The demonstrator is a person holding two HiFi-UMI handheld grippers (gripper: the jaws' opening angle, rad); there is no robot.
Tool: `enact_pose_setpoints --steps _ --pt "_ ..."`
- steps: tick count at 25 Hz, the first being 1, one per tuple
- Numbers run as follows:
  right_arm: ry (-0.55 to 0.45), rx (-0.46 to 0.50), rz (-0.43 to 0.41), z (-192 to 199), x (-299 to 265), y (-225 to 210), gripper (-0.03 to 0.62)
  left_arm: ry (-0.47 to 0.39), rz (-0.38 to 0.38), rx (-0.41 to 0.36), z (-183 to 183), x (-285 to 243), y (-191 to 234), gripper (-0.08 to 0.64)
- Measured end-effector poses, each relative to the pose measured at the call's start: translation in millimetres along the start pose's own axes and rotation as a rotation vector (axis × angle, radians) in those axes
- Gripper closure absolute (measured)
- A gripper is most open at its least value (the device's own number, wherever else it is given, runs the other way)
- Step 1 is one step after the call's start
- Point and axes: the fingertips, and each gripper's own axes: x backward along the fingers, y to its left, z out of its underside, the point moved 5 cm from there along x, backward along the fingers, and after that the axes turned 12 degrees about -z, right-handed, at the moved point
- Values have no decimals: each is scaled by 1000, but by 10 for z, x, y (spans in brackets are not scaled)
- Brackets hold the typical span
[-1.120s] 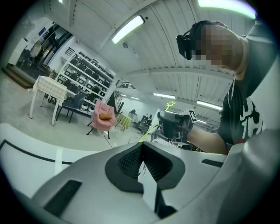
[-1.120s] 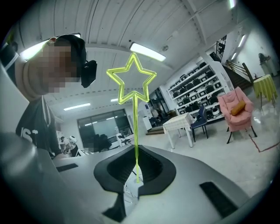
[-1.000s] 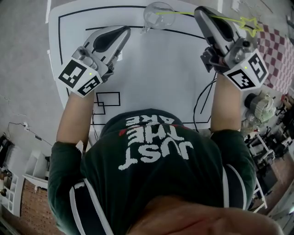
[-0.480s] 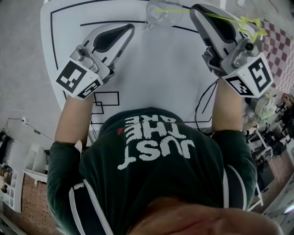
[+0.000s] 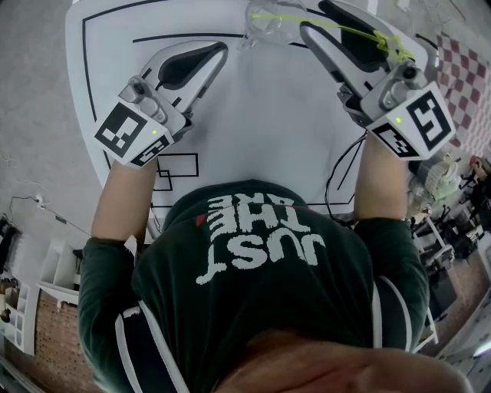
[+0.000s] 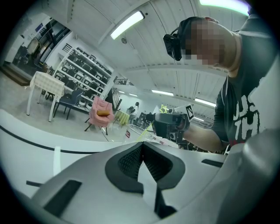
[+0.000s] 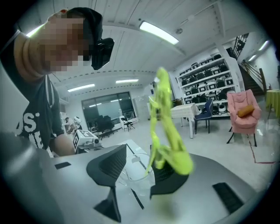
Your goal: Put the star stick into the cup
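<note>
The clear plastic cup (image 5: 270, 23) stands at the far edge of the white table (image 5: 268, 115). The thin yellow-green star stick (image 5: 307, 21) runs from inside the cup back between the jaws of my right gripper (image 5: 314, 15). Those jaws are opening; in the right gripper view the stick (image 7: 164, 118) leans against the right pad only, above the cup (image 7: 136, 174). My left gripper (image 5: 217, 50) hovers over the table to the cup's left, shut and empty. The left gripper view shows the cup (image 6: 136, 132) beyond its closed jaws.
Black lines are drawn on the table (image 5: 176, 165). A black cable (image 5: 337, 165) lies near the front right. A red-and-white checked floor patch (image 5: 460, 69) lies off the table's right edge.
My right gripper's jaws have spread apart from a closed grip on the stick. The star end has slipped down and in toward the gripper. The left gripper has barely moved.
</note>
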Motion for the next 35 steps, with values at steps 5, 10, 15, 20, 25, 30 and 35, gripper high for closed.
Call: enact_pose_setpoints --steps 5,10,15,20,25,30,35 --pt "7 -1 1 26 8 14 397 3 3 0 4 -6 -34 549" --pt "9 -6 2 37 17 4 394 5 8 3 12 -22 -59 549" --pt "22 -8 4 65 46 -10 392 7 9 5 17 -48 -98 549" --pt "18 -40 7 112 25 7 379 9 12 8 28 2 -113 549" --pt "46 -75 15 229 40 51 359 6 20 15 41 42 -165 549" --pt "74 -114 48 313 80 121 354 -11 27 13 -21 133 -220 549" --pt "85 -180 61 328 110 332 354 -23 22 13 -144 360 -304 549"
